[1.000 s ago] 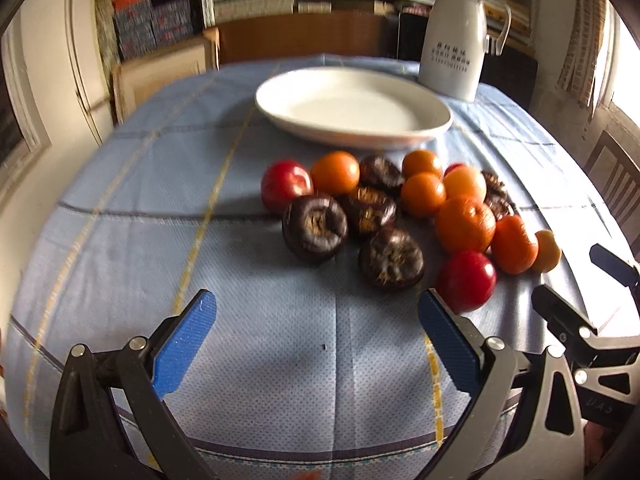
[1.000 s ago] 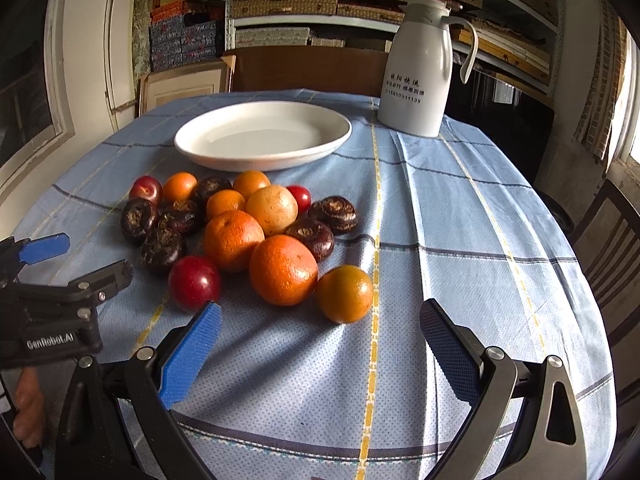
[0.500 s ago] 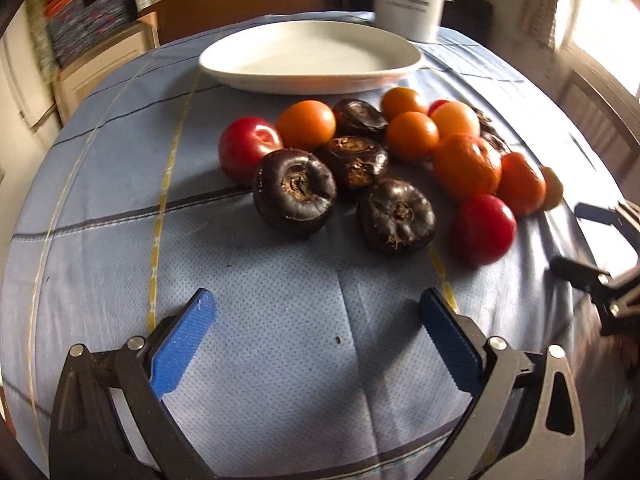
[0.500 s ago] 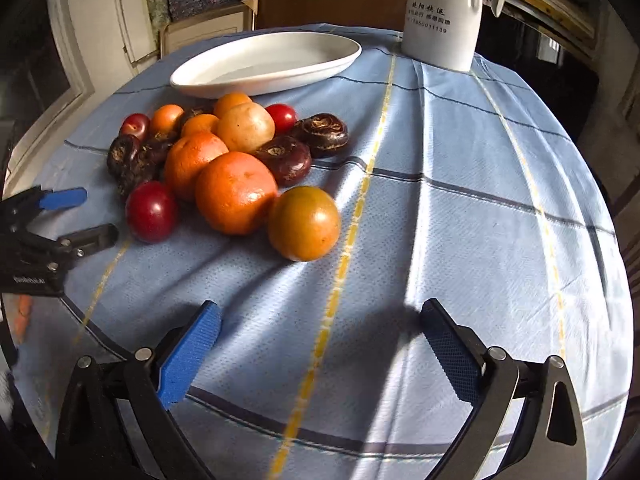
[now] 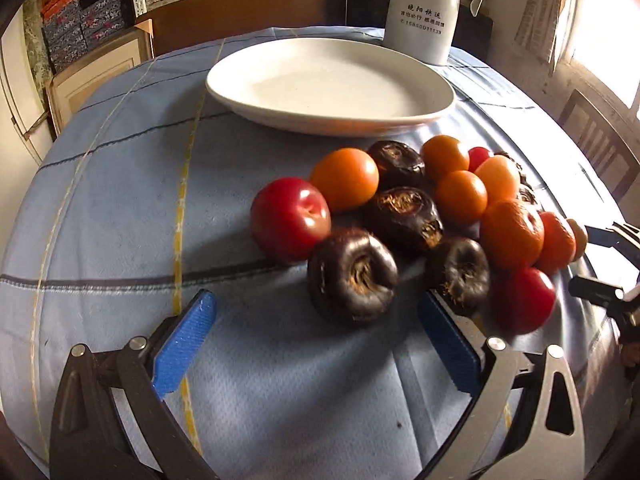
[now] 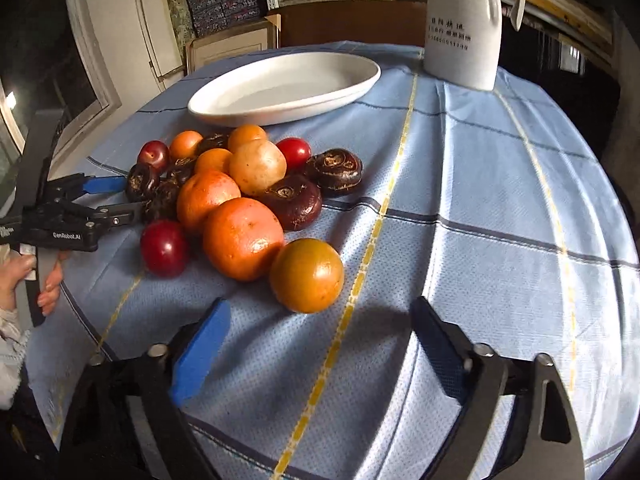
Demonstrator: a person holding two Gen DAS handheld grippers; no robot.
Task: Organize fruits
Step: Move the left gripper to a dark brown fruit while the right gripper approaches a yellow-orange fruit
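Fruits lie in one loose heap on the blue checked cloth of the worktop (image 6: 500,184), just in front of the white oval plate (image 6: 224,106), which holds nothing. Going left to right in the right wrist view: a hand (image 6: 24,276) grips the handle of the left gripper (image 6: 116,198) at the heap's left edge, its fingers apart and pointing into the fruit, with a dark brown fruit (image 6: 141,182) between the blue pads; whether the pads touch it cannot be told. Next come a red plum (image 6: 164,247), a large orange (image 6: 242,238) touching it, and an orange-brown fruit (image 6: 307,274) at the near right of the heap. The right gripper (image 6: 316,326) sits just in front of that fruit with its jaws apart and nothing between them; they have just been closing a little. Behind the heap on the right stands a white jug (image 6: 462,32). In the left wrist view the left gripper (image 5: 318,314) is spread wide, the nearest dark brown fruit (image 5: 352,280) between its fingertips, and a red plum (image 5: 290,218) lies just behind.
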